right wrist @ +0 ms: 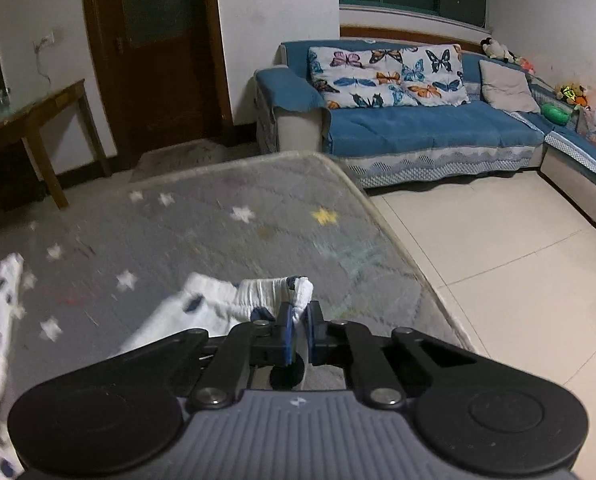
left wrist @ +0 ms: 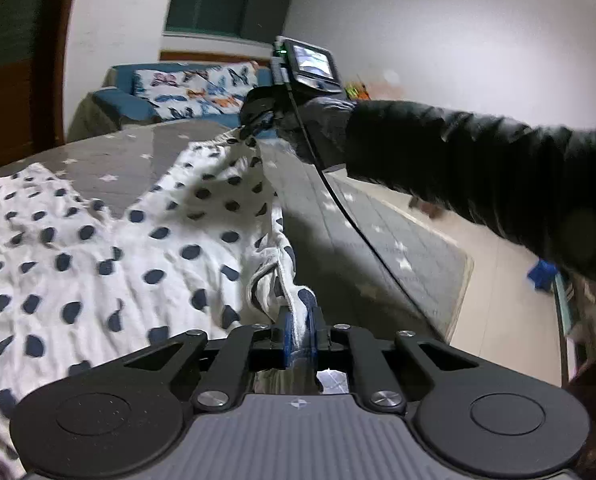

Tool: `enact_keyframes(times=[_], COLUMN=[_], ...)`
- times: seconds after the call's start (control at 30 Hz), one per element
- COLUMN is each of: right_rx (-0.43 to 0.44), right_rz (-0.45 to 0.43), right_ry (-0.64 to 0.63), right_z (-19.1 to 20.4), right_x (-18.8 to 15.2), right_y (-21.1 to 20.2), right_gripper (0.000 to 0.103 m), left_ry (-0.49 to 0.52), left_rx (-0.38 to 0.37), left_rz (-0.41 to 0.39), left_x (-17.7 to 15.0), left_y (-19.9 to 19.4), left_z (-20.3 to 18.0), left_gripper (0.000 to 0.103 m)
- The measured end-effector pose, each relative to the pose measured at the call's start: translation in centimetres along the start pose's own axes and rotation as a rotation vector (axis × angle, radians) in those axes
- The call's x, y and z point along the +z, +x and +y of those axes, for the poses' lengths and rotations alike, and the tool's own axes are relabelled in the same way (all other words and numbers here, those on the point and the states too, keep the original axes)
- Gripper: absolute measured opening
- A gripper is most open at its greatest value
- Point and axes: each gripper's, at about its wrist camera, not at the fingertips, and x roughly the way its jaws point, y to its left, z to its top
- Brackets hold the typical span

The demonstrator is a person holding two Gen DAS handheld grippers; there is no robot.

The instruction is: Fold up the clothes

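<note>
A white garment with dark blue dots (left wrist: 98,248) lies spread on a grey star-patterned mat (left wrist: 378,248). My left gripper (left wrist: 300,320) is shut on the garment's near edge. My right gripper (left wrist: 254,124) shows in the left wrist view at the far end, shut on the other end of that edge, lifting it off the mat. In the right wrist view my right gripper (right wrist: 298,320) pinches the elastic hem of the garment (right wrist: 266,292) above the mat (right wrist: 238,216). The held edge stretches between both grippers.
A blue sofa (right wrist: 418,128) with butterfly cushions stands beyond the mat. A wooden table (right wrist: 34,120) and a dark door (right wrist: 166,52) are at the left. Pale tiled floor (right wrist: 498,260) lies to the right of the mat's edge.
</note>
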Motion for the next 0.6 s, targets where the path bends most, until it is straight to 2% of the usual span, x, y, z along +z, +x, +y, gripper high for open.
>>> enact_keyframes(times=[0.13,0.27,0.6], right_rx=[0.03,0.064,0.118], right_rz=[-0.036,-0.073,-0.098], right_ry=[-0.002,-0.043,-0.189], right_z=[2.6,7.1,21.8], right_x=[2.3,4.6,6.8], right_y=[-2.1,-3.8,-3.0], right_gripper=[0.006,0.006,0.005], left_ry=[-0.059,-0.119,-0.314], left_rx=[0.025,0.061,0.153], left_rz=[-0.063,-0.123,-0.205], left_x=[0.0,-0.3,-2.4], left_y=[-2.7,-5.3,-10.2], left_z=[1.3,2.8,8.0], left_gripper=[0.009,0.009,0.009])
